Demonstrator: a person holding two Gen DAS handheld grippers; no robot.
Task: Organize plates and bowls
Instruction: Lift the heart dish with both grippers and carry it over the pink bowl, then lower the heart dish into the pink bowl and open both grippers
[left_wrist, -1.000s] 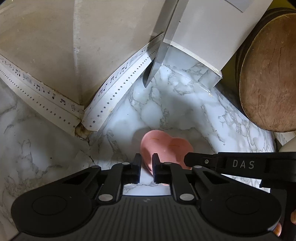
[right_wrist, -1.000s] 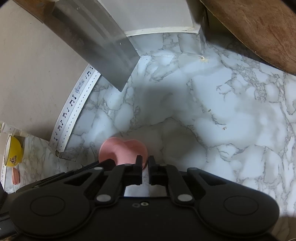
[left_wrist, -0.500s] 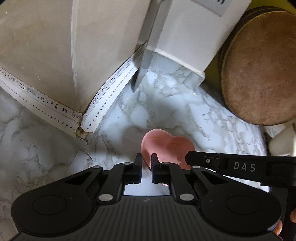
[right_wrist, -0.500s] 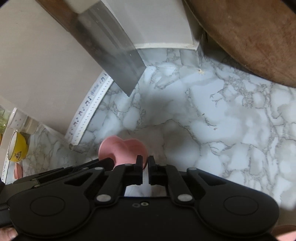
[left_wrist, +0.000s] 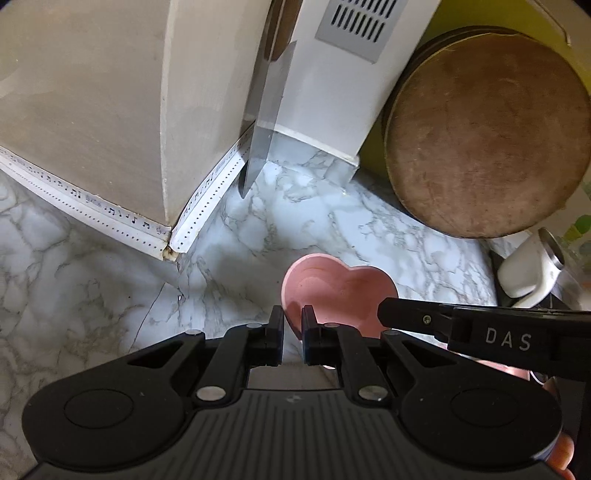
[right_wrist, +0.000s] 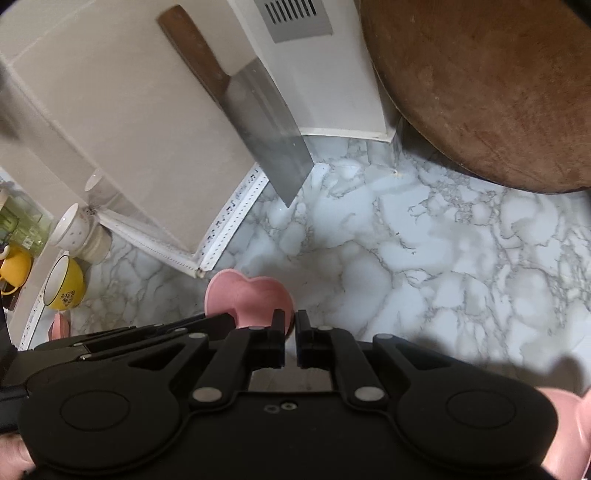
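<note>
**Mia:** Where is the pink heart-shaped bowl (left_wrist: 338, 293)?

**Ben:** Up in the air, over the white marble counter (left_wrist: 388, 240). Two claws hold it. The left gripper (left_wrist: 293, 325) is pinched tight on its near rim. The right gripper (right_wrist: 291, 326) is pinched tight on the other side.

**Mia:** What could go wrong?

**Ben:** I think the claws only grab a thin edge. If one hand pulls faster, the bowl could twist and slip out.

**Mia:** Anything else?

**Ben:** The big steel chopping knife (right_wrist: 267, 129) leans on the wall ahead, and the round brown wooden board (left_wrist: 484, 133) stands close. A bump there could knock them over.
</note>
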